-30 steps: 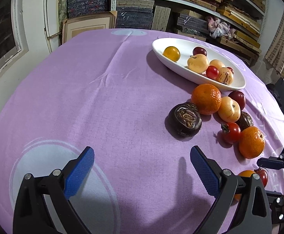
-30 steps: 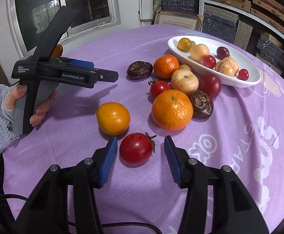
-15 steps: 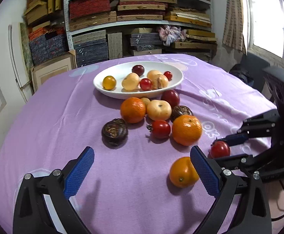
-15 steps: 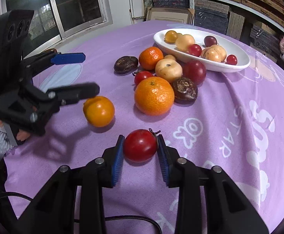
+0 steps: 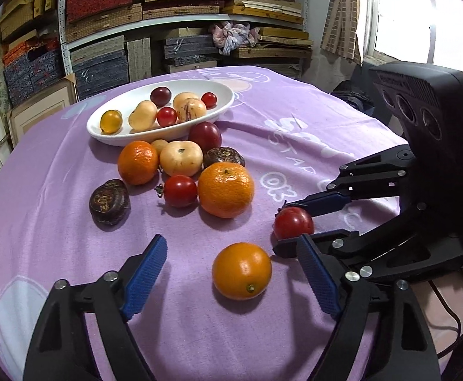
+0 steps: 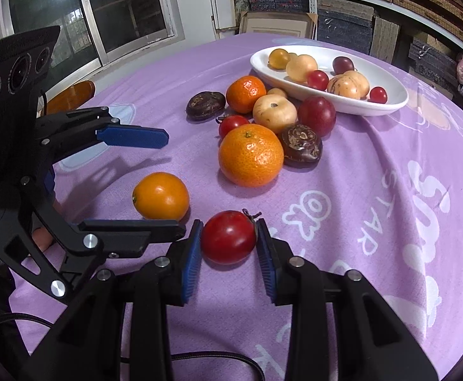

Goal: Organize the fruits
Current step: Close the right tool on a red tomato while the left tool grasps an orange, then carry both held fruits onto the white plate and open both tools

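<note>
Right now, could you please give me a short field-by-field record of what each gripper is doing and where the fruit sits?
right gripper: shut on the red tomato, which rests on the purple tablecloth
left gripper: jaws closing around the smooth orange fruit, pads not yet touching it
white dish: already holds several small fruits
loose pile: two mandarins, a pale tomato, a small red tomato and dark fruits lie beside the dish

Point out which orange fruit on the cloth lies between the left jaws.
The smooth orange fruit lying alone nearest the left gripper, whose jaws are closing around it untouched. The two dimpled tangerines lie farther off, in the cluster by the dish.
</note>
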A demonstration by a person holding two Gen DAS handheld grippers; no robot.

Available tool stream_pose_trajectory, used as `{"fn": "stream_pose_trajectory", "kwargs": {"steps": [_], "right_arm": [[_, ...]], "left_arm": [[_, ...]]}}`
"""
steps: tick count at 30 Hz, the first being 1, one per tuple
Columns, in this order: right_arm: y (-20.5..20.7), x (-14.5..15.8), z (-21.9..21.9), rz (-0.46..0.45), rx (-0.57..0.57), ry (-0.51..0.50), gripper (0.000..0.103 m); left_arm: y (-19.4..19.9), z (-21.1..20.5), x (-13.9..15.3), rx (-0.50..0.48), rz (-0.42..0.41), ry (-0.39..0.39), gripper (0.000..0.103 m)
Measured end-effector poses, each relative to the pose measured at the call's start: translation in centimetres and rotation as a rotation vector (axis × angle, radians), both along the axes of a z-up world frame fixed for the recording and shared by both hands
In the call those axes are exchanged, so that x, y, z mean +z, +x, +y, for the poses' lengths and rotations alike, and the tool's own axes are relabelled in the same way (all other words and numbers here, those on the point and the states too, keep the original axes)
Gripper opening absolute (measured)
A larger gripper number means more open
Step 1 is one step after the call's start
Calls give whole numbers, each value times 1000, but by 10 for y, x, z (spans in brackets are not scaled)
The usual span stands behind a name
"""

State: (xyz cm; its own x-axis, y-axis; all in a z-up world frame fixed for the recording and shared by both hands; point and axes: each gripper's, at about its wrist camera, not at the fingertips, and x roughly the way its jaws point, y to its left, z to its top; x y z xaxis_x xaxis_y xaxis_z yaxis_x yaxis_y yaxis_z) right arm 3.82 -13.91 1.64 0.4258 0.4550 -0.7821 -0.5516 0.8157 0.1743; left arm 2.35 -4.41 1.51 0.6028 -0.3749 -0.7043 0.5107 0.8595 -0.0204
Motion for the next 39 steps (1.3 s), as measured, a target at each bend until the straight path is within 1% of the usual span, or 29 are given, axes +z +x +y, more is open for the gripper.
{"fn": "stream_pose_trajectory", "kwargs": {"steps": [1, 4, 6, 8, 13, 19, 22, 25, 29, 33, 34, 36, 39], "right_arm": [[0, -1, 0, 0, -3, -2, 33], [1, -1, -1, 3, -6, 4, 33], [0, 0, -2, 3, -6, 4, 33], [0, 0, -1, 3, -6, 5, 33], [0, 0, -1, 3, -6, 5, 33], [0, 0, -1, 3, -5, 5, 33], [0, 0, -1, 2, -5, 2, 33], [-1, 0, -1, -2, -16, -3, 33], [0, 0, -3, -1, -43, 0, 33], [-2, 4, -5, -31, -75, 6, 33], [-1, 8, -6, -45, -85, 4, 33], [5, 21, -12, -67, -110, 23, 33], [26, 58, -26, -140, -157, 30, 33]], "left_arm": [[1, -1, -1, -8, 11, -11, 74], [3, 1, -3, -18, 37, -32, 68], [2, -1, -6, -27, 53, -24, 64], [2, -2, -11, -43, 85, -9, 56], [1, -1, -13, -49, 96, -17, 53], [4, 5, -13, -36, 114, -40, 39], [4, 7, -13, -25, 114, -39, 38], [2, 11, -13, 21, 100, -21, 38], [-4, 18, -12, 136, 92, -12, 38], [-4, 19, -6, 218, 49, 32, 38], [0, 20, -2, 235, 37, 38, 38], [15, 26, 13, 264, 22, 21, 38], [48, 34, 51, 306, -42, -14, 38]]}}
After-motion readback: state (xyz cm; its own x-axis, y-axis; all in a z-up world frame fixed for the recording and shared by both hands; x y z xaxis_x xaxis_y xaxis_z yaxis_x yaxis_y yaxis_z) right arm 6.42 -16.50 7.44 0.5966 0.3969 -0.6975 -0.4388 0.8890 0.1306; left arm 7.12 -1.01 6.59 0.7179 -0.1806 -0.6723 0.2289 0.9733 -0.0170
